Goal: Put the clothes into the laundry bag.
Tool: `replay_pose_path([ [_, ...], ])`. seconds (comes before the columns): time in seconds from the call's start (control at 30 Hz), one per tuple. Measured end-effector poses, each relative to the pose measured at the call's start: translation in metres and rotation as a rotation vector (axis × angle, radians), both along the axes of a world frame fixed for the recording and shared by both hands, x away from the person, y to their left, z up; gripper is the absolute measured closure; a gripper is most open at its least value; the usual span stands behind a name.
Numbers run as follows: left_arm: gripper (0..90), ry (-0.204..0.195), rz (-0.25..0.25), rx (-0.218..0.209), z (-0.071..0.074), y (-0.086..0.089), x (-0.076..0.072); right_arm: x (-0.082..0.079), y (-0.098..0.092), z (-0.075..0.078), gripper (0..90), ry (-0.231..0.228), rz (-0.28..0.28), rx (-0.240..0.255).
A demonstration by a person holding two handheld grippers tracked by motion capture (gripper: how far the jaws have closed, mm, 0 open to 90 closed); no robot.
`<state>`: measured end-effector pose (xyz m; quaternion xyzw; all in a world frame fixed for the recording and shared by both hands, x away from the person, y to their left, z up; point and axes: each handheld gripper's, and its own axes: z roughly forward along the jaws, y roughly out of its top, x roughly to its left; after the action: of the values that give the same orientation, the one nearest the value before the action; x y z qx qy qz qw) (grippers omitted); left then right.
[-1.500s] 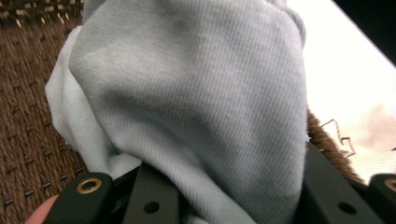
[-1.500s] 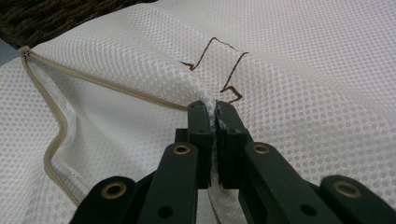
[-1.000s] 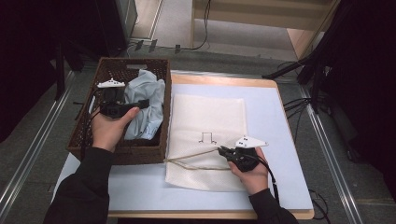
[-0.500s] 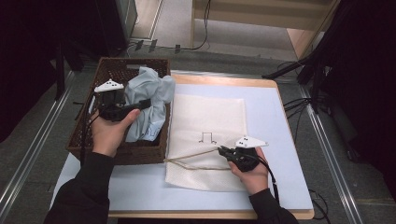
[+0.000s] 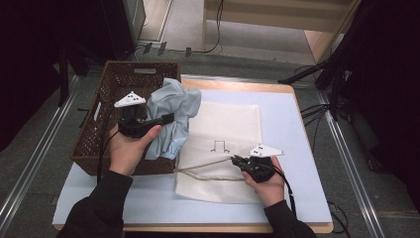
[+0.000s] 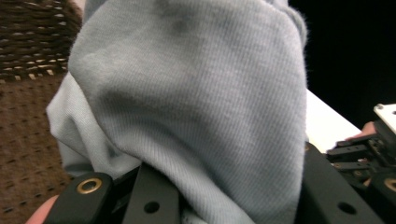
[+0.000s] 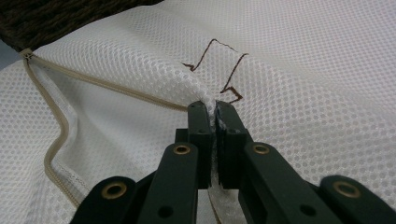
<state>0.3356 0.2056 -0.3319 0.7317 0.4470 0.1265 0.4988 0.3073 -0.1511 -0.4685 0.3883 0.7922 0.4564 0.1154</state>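
A white mesh laundry bag (image 5: 223,144) lies flat on the table, its beige zipper (image 5: 203,166) gaping along the near left side. My right gripper (image 5: 235,159) is shut on the bag's upper layer near the zipper, and the mesh (image 7: 299,84) puckers between the pads just below a brown drawn mark (image 7: 219,60). My left gripper (image 5: 171,118) is shut on a pale blue-grey garment (image 5: 171,116), which hangs over the right rim of the wicker basket (image 5: 94,144). The garment (image 6: 196,107) drapes over the left jaws and hides their tips.
The basket stands at the table's left on a pale blue mat (image 5: 297,129). Black stands and cables (image 5: 322,74) crowd the floor at the right. Metal rails (image 5: 29,163) run along both sides of the table.
My left hand has carried the garment up and to the right, out of the basket and over its right rim toward the bag. The right hand has stayed put.
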Motion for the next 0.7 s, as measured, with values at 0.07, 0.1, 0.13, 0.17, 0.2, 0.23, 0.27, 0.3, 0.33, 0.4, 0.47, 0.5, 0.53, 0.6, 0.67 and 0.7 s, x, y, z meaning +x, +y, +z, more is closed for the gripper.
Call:
replay_pose_path([
  [0.07, 70.6, -0.001, -0.017, -0.001, -0.001, -0.005, -0.005, 0.000, 0.000, 0.000, 87.7, -0.003, 0.000, -0.003],
  [0.1, 70.6, -0.003, -0.023, -0.001, -0.001, -0.008, -0.008, 0.000, 0.000, 0.000, 87.7, -0.004, 0.000, -0.003],
  [0.13, 70.6, -0.008, -0.030, 0.000, -0.002, -0.010, -0.010, 0.000, 0.000, -0.001, 87.7, -0.005, 0.000, -0.002],
  [0.17, 70.6, -0.011, -0.036, -0.001, -0.002, -0.012, -0.012, 0.000, 0.000, 0.000, 87.7, -0.003, 0.001, -0.003],
  [0.2, 70.6, -0.012, -0.040, -0.006, -0.002, -0.014, -0.014, 0.000, 0.000, 0.000, 87.7, -0.003, 0.001, -0.003],
  [0.23, 70.6, -0.014, -0.049, -0.005, -0.002, -0.016, -0.016, 0.001, 0.000, 0.000, 87.7, -0.001, 0.000, -0.003],
  [0.27, 70.6, -0.017, -0.056, -0.002, -0.002, -0.018, -0.019, 0.001, 0.000, 0.000, 87.7, -0.001, -0.001, -0.002],
  [0.3, 70.7, -0.022, -0.064, -0.004, -0.002, -0.021, -0.022, 0.001, 0.000, 0.000, 87.7, 0.000, -0.001, 0.000],
  [0.33, 70.7, -0.022, -0.068, -0.006, -0.002, -0.023, -0.024, 0.001, 0.000, 0.000, 87.7, 0.001, -0.002, 0.001],
  [0.4, 70.7, -0.025, -0.088, -0.005, -0.003, -0.029, -0.030, 0.001, 0.000, 0.000, 87.7, 0.001, -0.002, 0.001],
  [0.47, 70.8, -0.022, -0.101, -0.001, -0.005, -0.033, -0.035, 0.001, 0.000, 0.000, 87.7, 0.003, -0.001, 0.002],
  [0.5, 70.8, -0.020, -0.108, -0.005, -0.006, -0.036, -0.038, 0.001, 0.000, 0.000, 87.7, 0.000, -0.002, 0.005],
  [0.53, 70.8, -0.018, -0.120, -0.003, -0.007, -0.038, -0.040, 0.001, -0.001, 0.000, 87.7, 0.003, -0.003, 0.004],
  [0.6, 70.9, -0.009, -0.141, -0.007, -0.011, -0.044, -0.047, 0.001, -0.001, 0.001, 87.7, 0.001, -0.002, 0.008],
  [0.67, 71.0, -0.004, -0.160, -0.003, -0.015, -0.049, -0.052, 0.001, -0.002, 0.001, 87.7, 0.003, -0.003, 0.013],
  [0.7, 71.0, 0.007, -0.176, -0.011, -0.019, -0.052, -0.055, 0.001, -0.002, 0.001, 87.7, 0.001, -0.001, 0.012],
])
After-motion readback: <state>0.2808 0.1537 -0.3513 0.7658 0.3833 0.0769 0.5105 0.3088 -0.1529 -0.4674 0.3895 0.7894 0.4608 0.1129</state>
